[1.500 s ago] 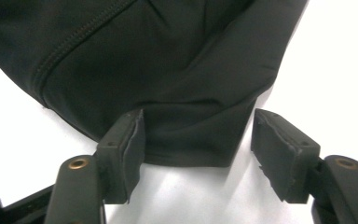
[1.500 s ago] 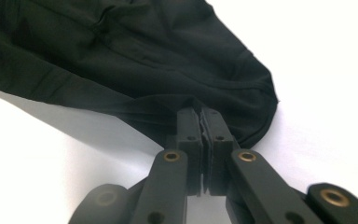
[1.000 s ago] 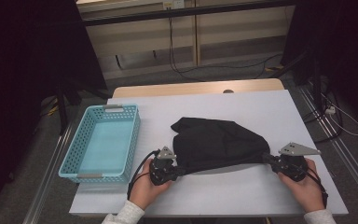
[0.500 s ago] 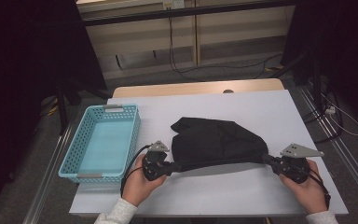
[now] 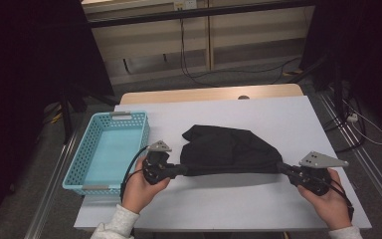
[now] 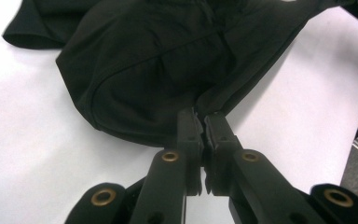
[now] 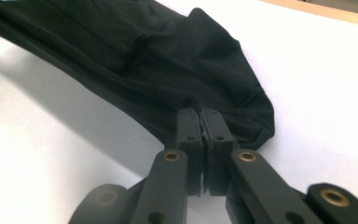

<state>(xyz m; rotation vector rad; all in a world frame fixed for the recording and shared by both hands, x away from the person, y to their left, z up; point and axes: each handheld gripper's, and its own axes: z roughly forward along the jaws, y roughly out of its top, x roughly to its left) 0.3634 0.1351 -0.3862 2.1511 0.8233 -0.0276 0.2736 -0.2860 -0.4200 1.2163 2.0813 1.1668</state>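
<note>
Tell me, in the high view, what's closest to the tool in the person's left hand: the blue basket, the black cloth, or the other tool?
From the left tool:
1. Black cloth, pinched in it, at the middle.
2. Blue basket, just left.
3. Right tool, across the cloth, far right.

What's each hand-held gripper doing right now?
Left hand-held gripper: closed on the black garment.
Right hand-held gripper: closed on the same garment's other end.

Light-blue perforated plastic basket (image 5: 110,149) at left edge of white rectangular worktop (image 5: 288,124); loose cables (image 5: 238,74) on floor beyond.
</note>
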